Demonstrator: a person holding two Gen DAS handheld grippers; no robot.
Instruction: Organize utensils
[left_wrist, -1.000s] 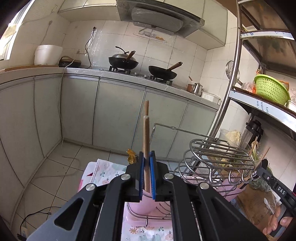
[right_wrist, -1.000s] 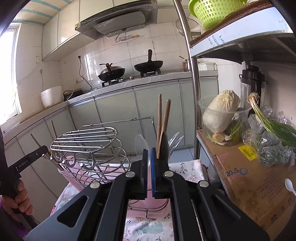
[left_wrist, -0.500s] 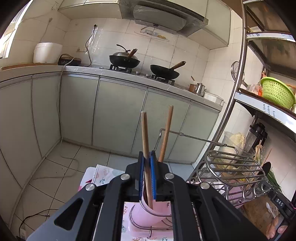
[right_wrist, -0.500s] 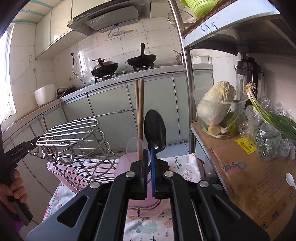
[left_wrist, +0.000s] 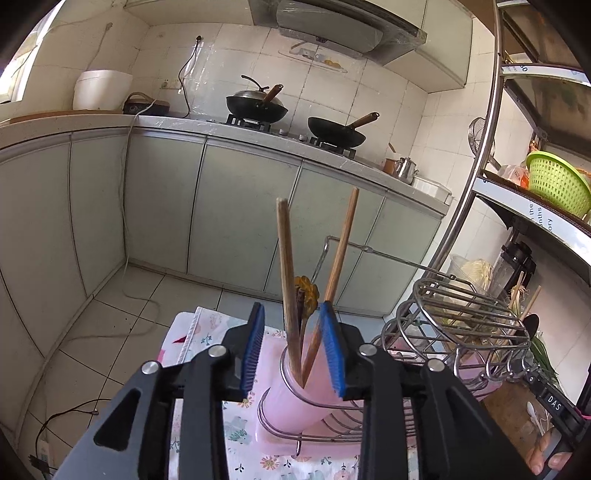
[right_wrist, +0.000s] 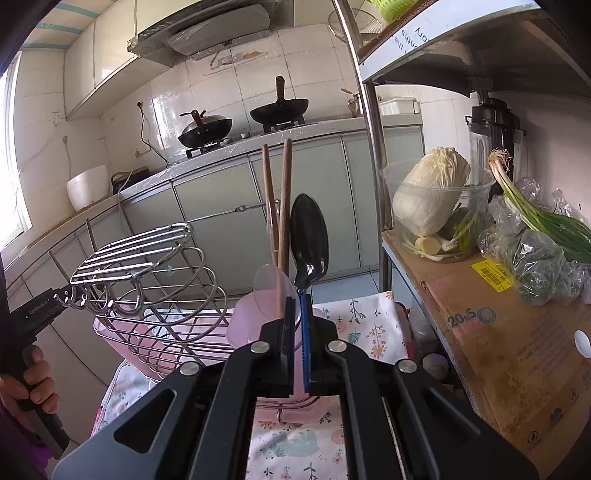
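Wooden chopsticks (left_wrist: 286, 280) are standing crossed in the pink cup (left_wrist: 295, 402).
The left tool (left_wrist: 291, 350) is hanging with jaws spread around the chopsticks, gripping nothing; the right tool (right_wrist: 297, 332) is clamping a black spoon (right_wrist: 309, 240) upright beside the cup.

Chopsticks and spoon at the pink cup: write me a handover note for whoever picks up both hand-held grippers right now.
Left hand-held gripper: open, pads either side of the two chopsticks, which stand in the pink cup.
Right hand-held gripper: shut on the black spoon, bowl up, above the cup.
Done: chopsticks are in the cup, along with a gold-topped utensil.
Left: lower the spoon into the cup, release, and back both grippers away without tipping the chopsticks.
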